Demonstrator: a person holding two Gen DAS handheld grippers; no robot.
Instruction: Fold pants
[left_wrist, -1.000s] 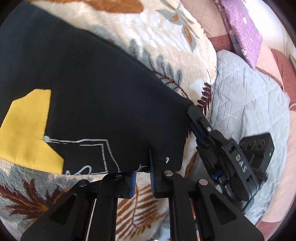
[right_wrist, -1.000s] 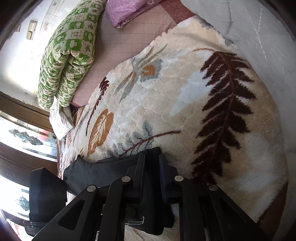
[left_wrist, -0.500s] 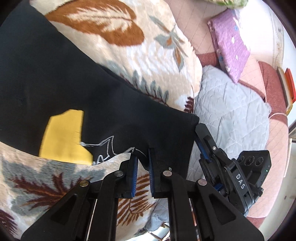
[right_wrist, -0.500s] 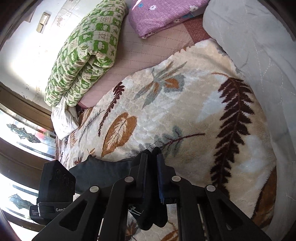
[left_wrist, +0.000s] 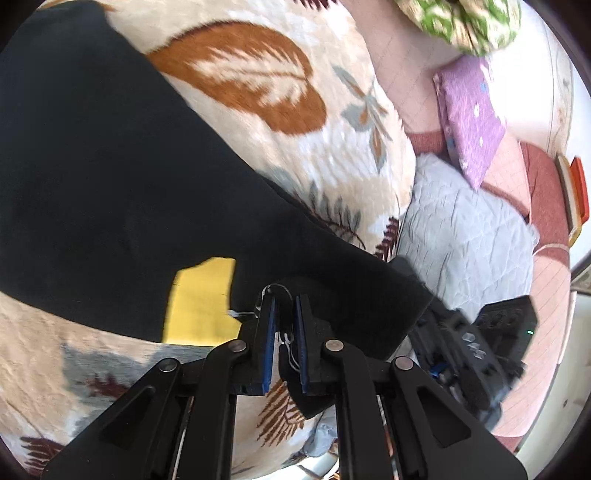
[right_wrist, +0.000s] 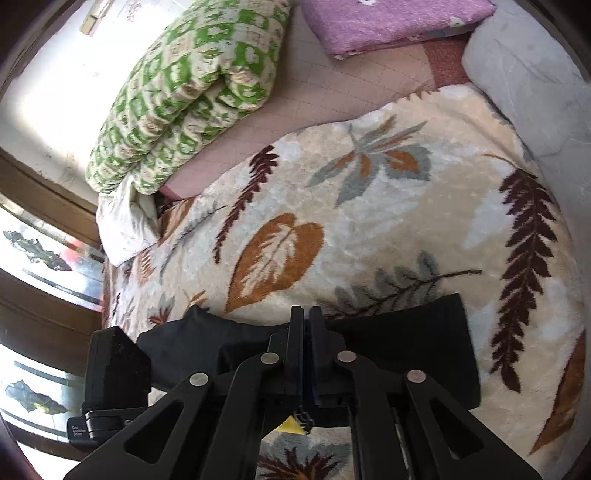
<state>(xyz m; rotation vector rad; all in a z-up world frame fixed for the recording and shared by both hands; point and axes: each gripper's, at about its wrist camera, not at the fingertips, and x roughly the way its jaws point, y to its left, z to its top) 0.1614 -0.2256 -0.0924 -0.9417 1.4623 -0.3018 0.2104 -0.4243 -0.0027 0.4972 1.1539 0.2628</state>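
Observation:
The black pants (left_wrist: 110, 192) with a yellow patch (left_wrist: 201, 301) lie across a cream blanket with a leaf pattern (left_wrist: 280, 122). My left gripper (left_wrist: 284, 299) is shut on the pants' near edge, with black cloth and a white cord pinched between its blue pads. The near end of the pants is lifted off the blanket. In the right wrist view my right gripper (right_wrist: 306, 314) is shut on the black pants (right_wrist: 413, 332), whose edge spreads to both sides of the fingers. The right gripper (left_wrist: 476, 350) also shows at the lower right of the left wrist view.
A green patterned quilt (right_wrist: 192, 85) lies rolled at the back left. A purple folded cloth (right_wrist: 395, 22) lies beyond the blanket, and a pale grey quilt (right_wrist: 532, 85) lies to the right. Wooden window frames (right_wrist: 40, 266) run along the left.
Both grippers have risen and drawn back with the pants' end, lifting it off the blanket. More of the bed, the green quilt and the purple cloth has come into view.

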